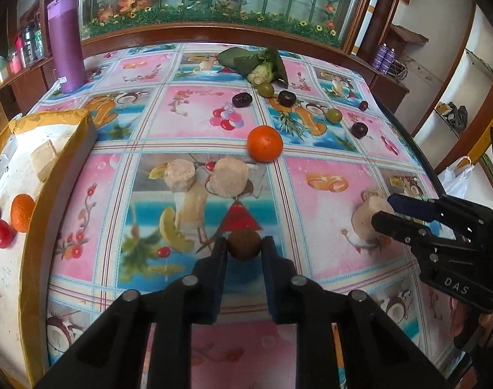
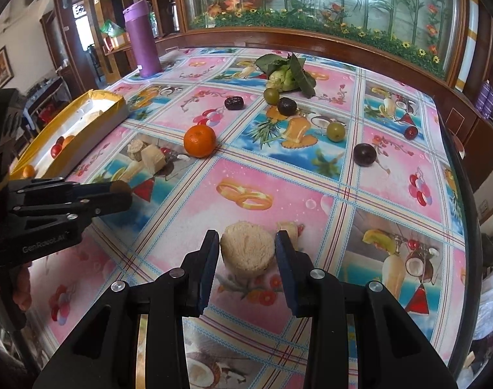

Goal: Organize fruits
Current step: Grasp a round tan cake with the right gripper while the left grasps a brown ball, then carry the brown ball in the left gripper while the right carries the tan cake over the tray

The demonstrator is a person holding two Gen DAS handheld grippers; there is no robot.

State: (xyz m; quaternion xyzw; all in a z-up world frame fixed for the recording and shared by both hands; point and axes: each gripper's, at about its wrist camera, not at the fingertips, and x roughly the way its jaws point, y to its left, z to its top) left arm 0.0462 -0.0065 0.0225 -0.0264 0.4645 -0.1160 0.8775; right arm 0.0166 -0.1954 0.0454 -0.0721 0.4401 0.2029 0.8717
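Brown, round fruit [image 1: 243, 245] sits clamped in the left tongs [image 1: 244, 249], low over the desk [image 1: 327, 214]. Right tongs [image 2: 247, 250] stand parted around a pale cut chunk [image 2: 247, 249], contact unclear. An orange [image 1: 264, 143] lies beyond. At left, the yellow-rimmed tray [image 1: 39, 194], partly cut off, holds an orange and red fruits.

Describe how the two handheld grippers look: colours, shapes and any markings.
Both are black plastic with silver rivets at the linkage pivots and dark blue pads lining the jaws. The left gripper carries "GenRobot.AI" lettering; the right gripper shows "DAS". No cables or sleeves visible.
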